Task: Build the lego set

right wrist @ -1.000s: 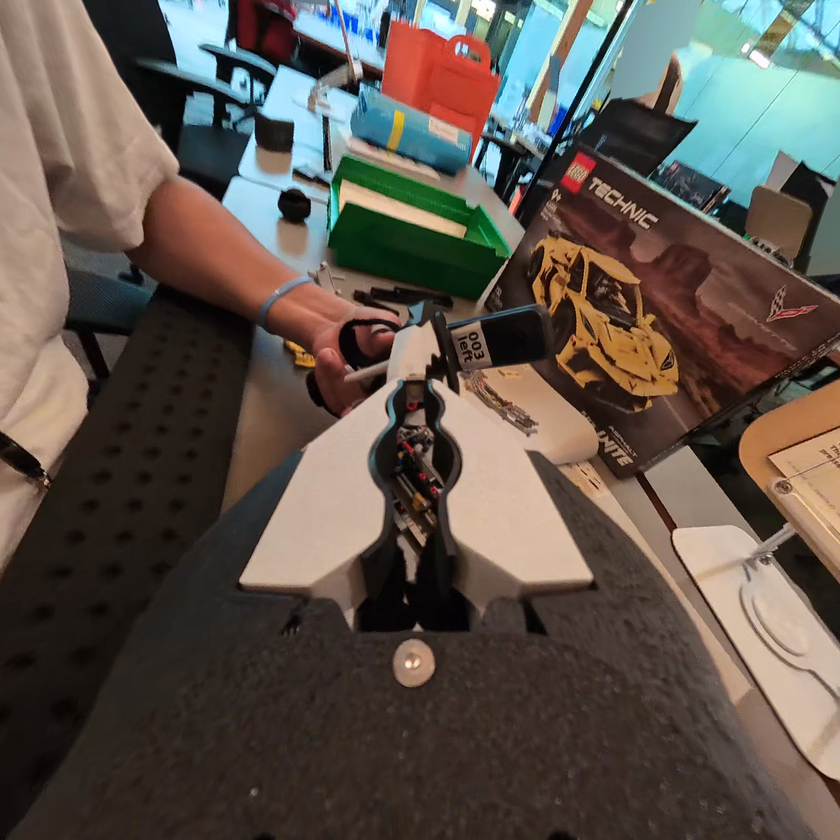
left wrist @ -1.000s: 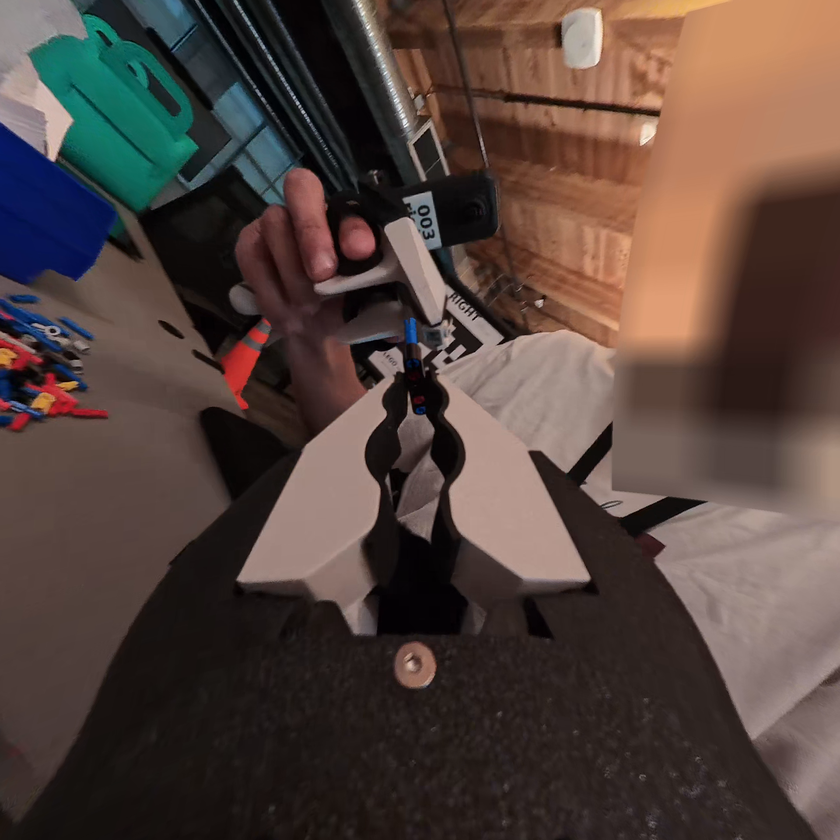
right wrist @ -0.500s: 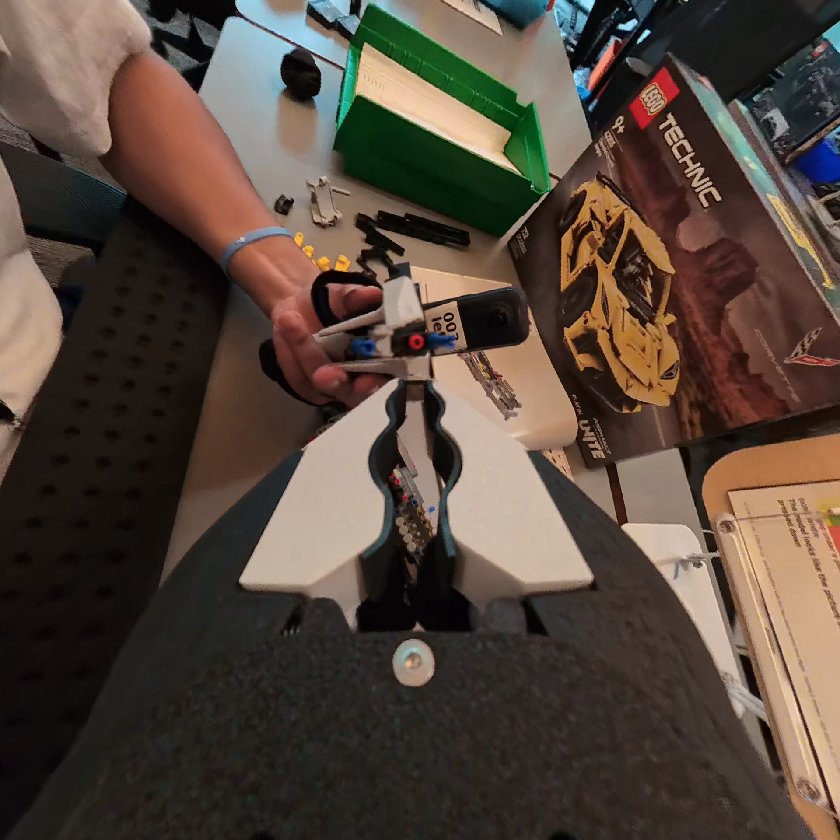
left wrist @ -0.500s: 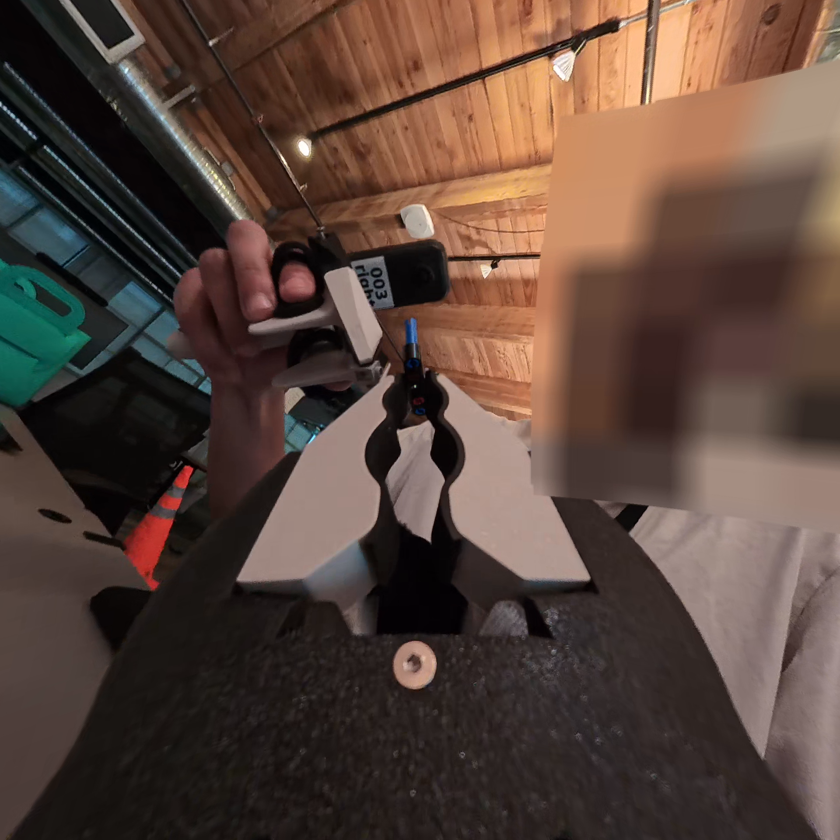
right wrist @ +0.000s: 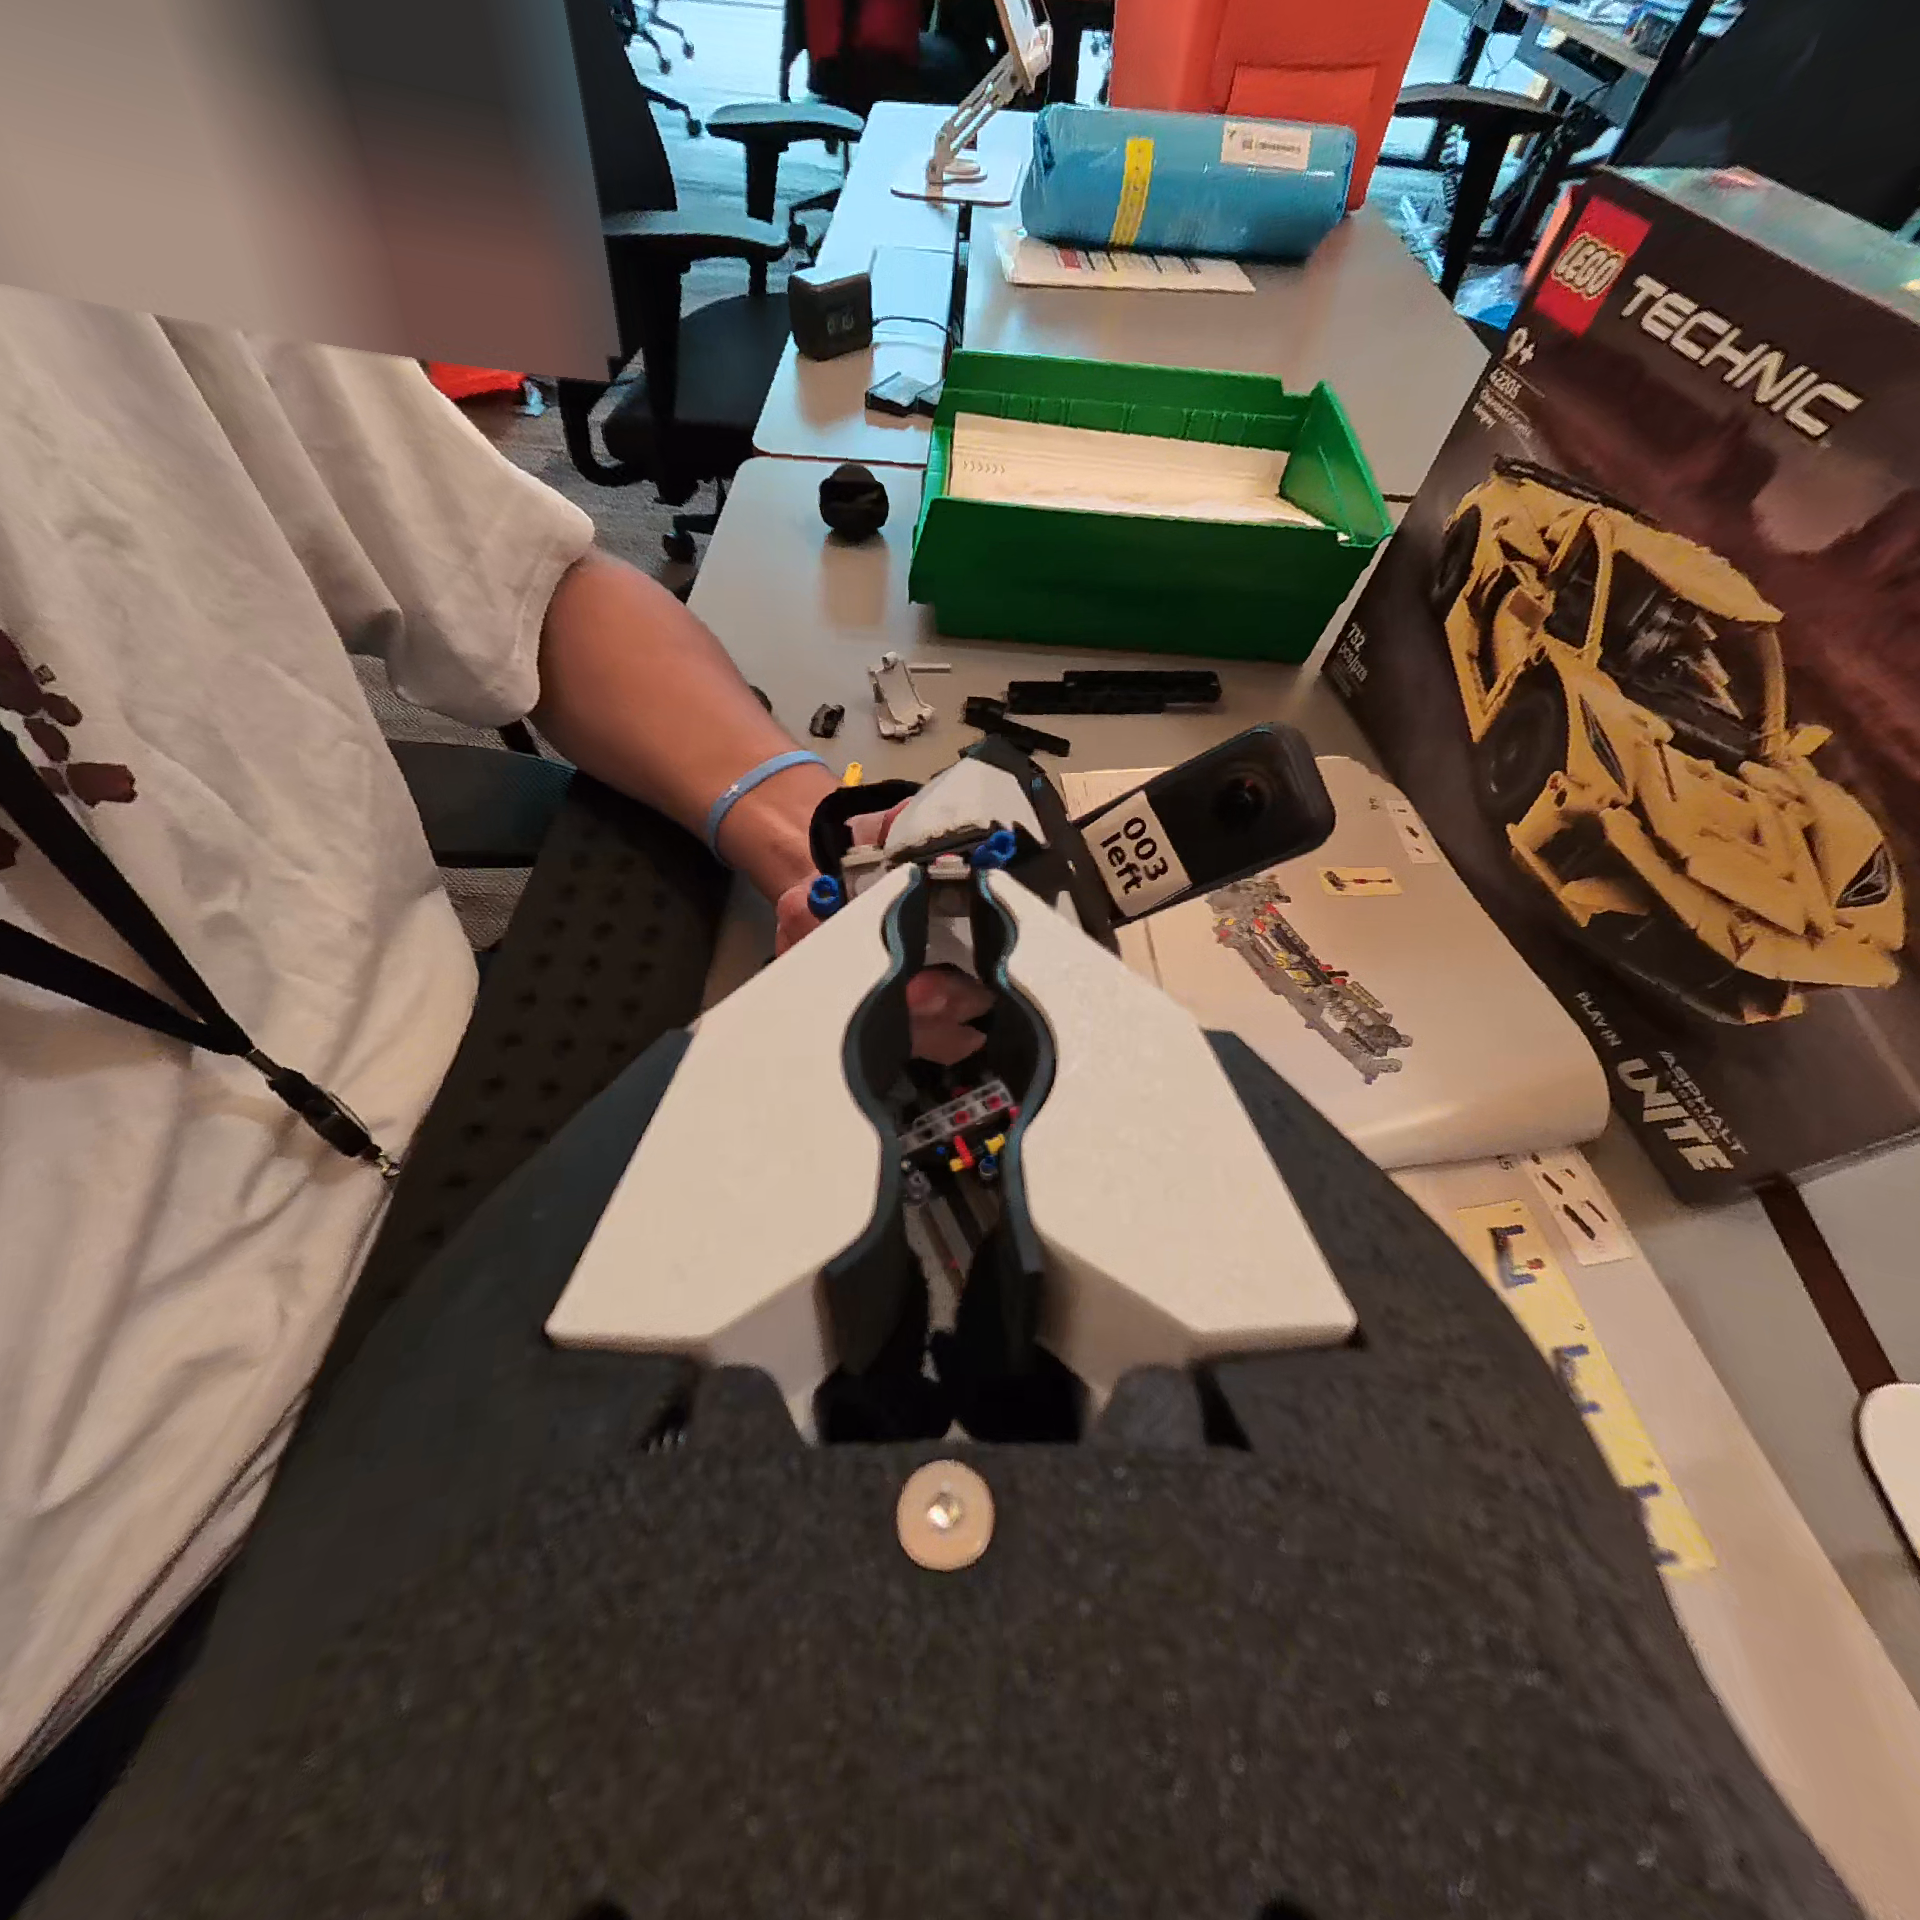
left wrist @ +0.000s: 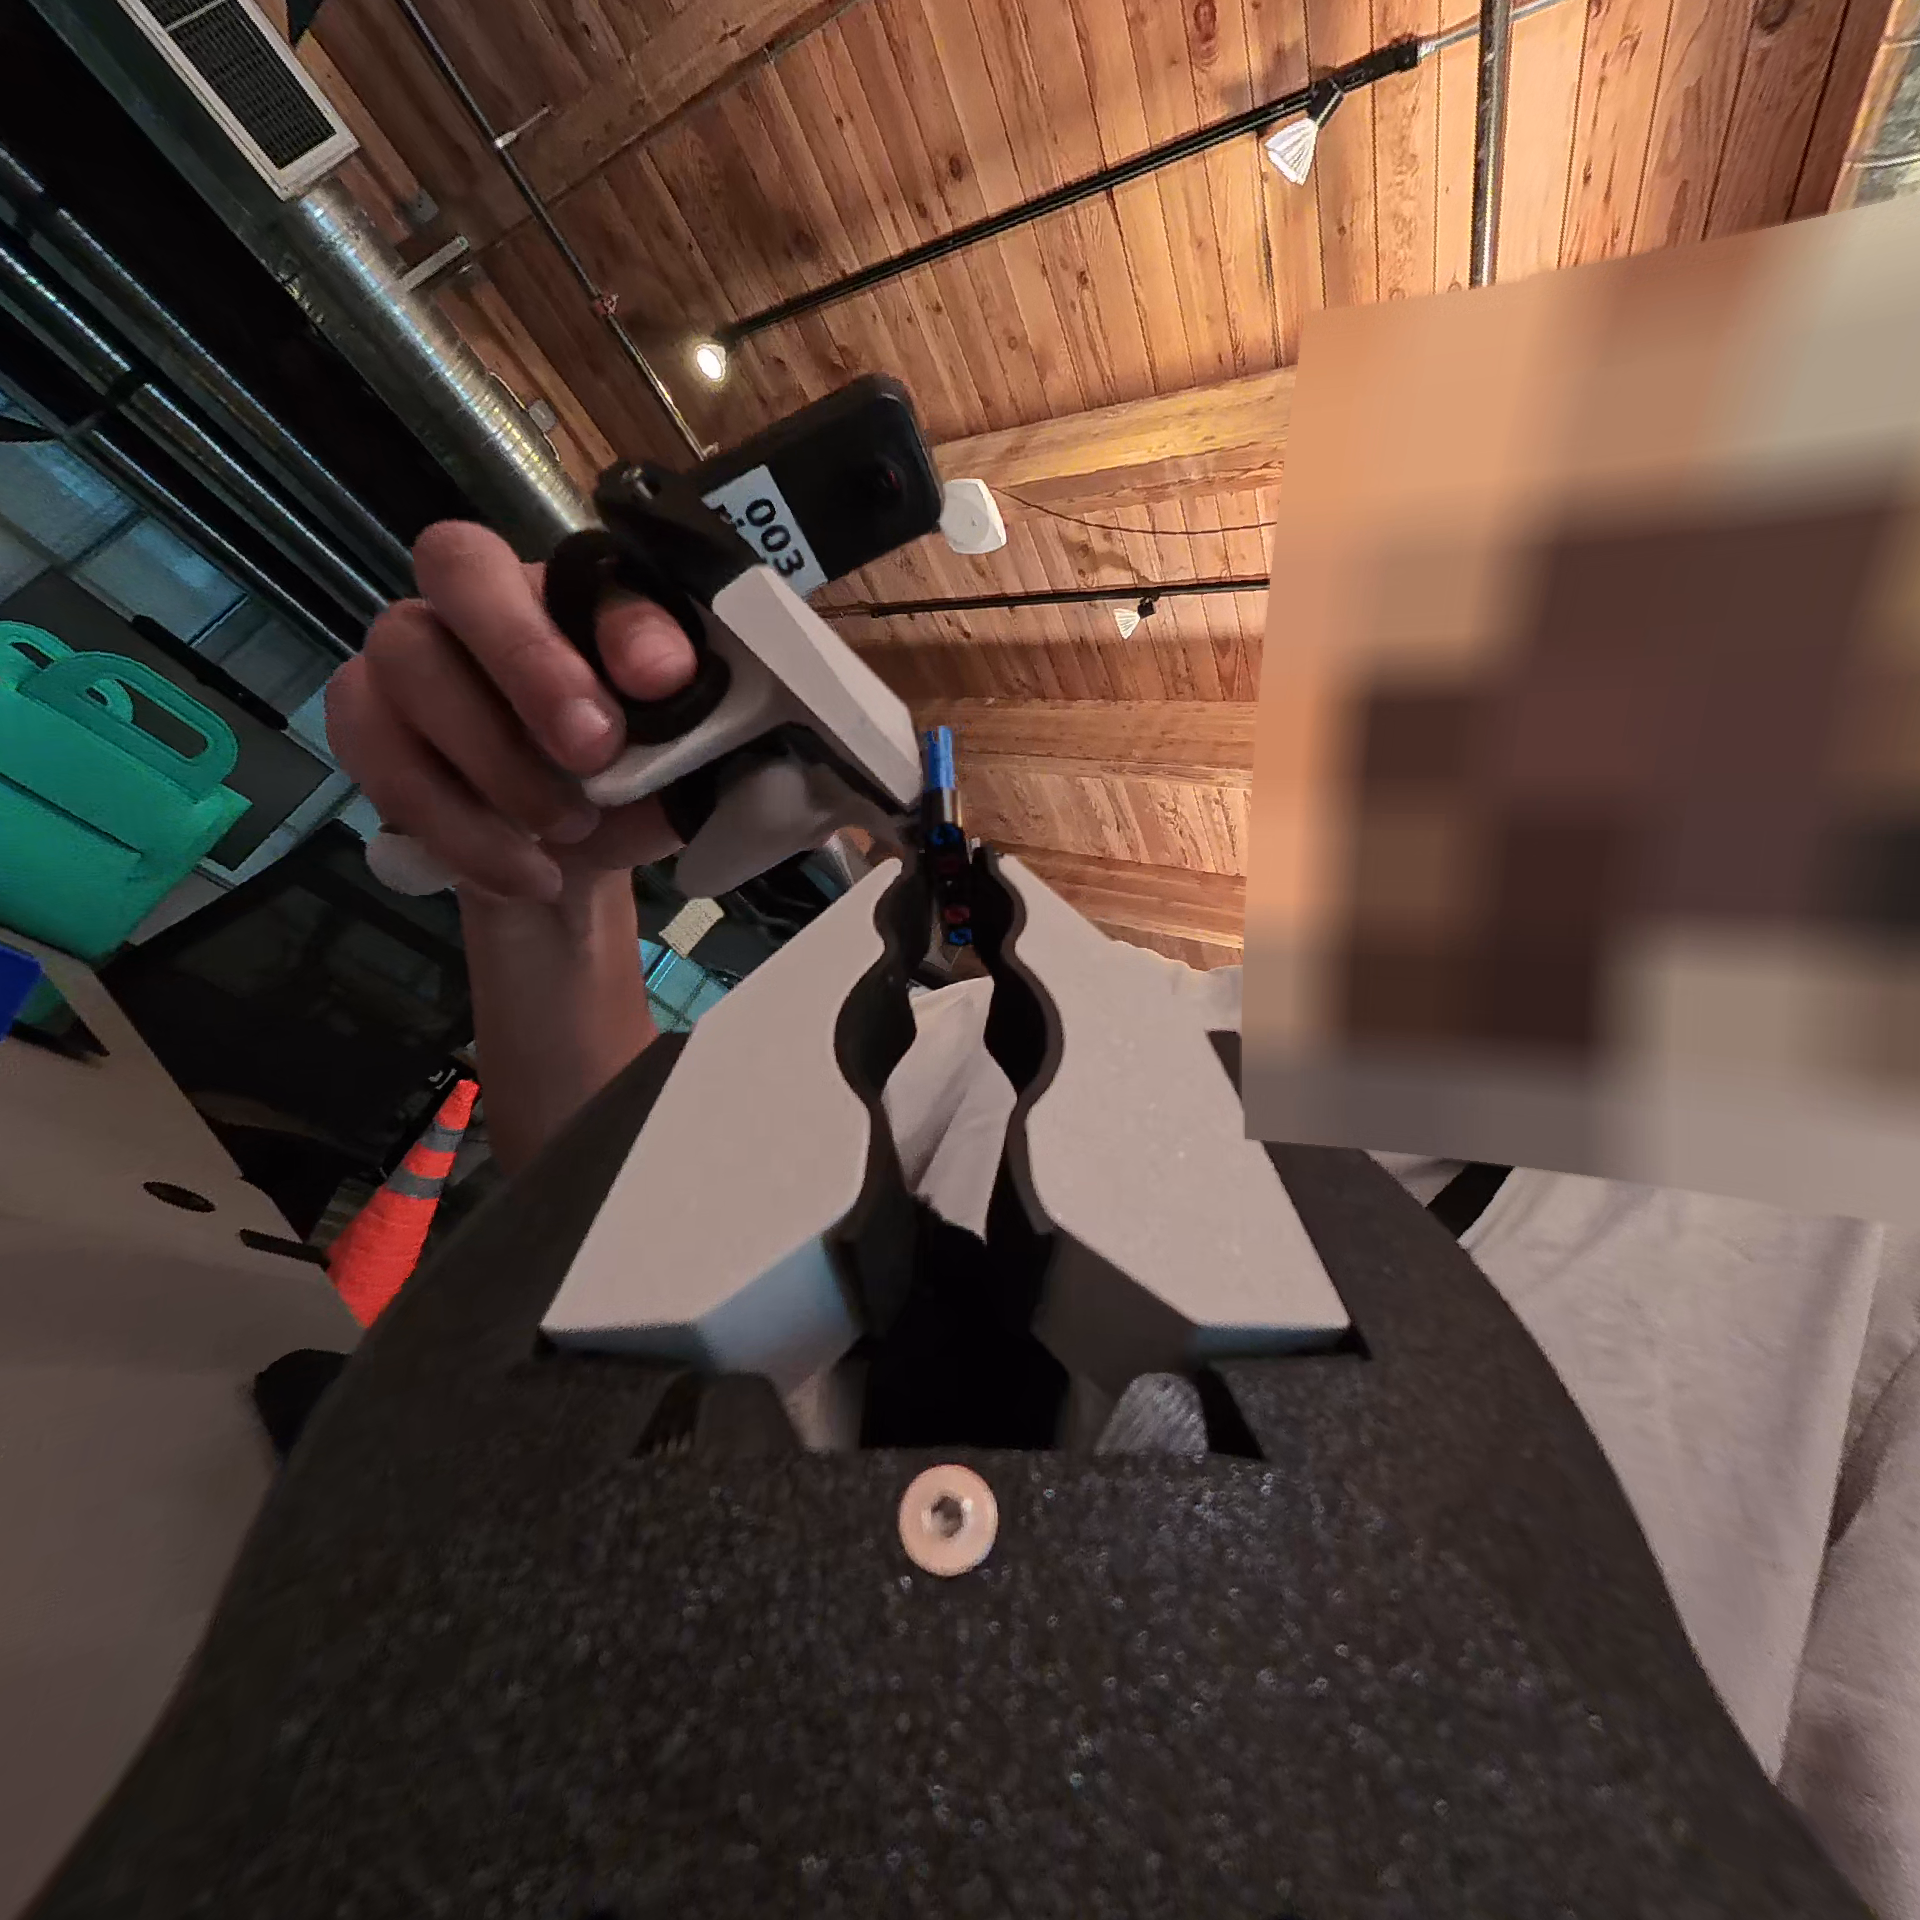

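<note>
Left claw (left wrist: 948, 883) clamped on small lego assembly (left wrist: 943, 831), blue pin sticking out top, held up in the air; right claw (right wrist: 945, 883) pinched on same assembly's other end (right wrist: 951, 862); lego box (right wrist: 1662, 675), green bin (right wrist: 1132, 561), loose black beams (right wrist: 1112, 691) on worktop (right wrist: 790, 592)

Green bin (right wrist: 1132, 561) at table's far edge, white sheets inside. Black ball (right wrist: 853, 502) just left of it. Blue roll (right wrist: 1184, 182) on farther table. Orange cone (left wrist: 410, 1205) on floor below table.
</note>
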A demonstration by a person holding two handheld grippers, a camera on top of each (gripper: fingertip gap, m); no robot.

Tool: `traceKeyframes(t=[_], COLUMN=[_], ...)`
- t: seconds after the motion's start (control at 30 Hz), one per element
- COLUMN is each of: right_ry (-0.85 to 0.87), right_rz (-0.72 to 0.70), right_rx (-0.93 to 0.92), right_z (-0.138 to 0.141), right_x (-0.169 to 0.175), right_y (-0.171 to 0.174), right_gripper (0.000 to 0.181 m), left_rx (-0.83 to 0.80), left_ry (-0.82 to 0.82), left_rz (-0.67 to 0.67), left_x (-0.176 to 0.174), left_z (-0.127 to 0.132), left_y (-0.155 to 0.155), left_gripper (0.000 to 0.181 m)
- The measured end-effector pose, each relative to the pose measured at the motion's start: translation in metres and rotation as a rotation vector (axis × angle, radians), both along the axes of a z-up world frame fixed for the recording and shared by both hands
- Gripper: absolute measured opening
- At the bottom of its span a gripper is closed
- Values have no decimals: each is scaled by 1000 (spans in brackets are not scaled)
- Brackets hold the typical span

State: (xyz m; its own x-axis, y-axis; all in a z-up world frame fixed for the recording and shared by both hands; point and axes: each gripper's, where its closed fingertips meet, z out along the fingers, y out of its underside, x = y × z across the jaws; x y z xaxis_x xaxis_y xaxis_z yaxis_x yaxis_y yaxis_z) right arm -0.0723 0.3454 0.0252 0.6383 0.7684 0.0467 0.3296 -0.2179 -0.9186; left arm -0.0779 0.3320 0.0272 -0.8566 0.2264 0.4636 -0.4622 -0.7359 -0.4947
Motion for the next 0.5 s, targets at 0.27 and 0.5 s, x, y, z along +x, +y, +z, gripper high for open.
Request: traceKeyframes(t=[0.27,0.5], right_ry=[-65,-675], right_rz=[79,185], right_rx=[66,-413], right_z=[-10,-172], right_x=[8,90], right_y=[-12,-81], right_gripper=[6,6], left_rx=[86,140], left_ry=[24,129], left_rz=[13,174], left_x=[5,29], left_z=[-8,-22], left_y=[-8,18], left_gripper=[6,6])
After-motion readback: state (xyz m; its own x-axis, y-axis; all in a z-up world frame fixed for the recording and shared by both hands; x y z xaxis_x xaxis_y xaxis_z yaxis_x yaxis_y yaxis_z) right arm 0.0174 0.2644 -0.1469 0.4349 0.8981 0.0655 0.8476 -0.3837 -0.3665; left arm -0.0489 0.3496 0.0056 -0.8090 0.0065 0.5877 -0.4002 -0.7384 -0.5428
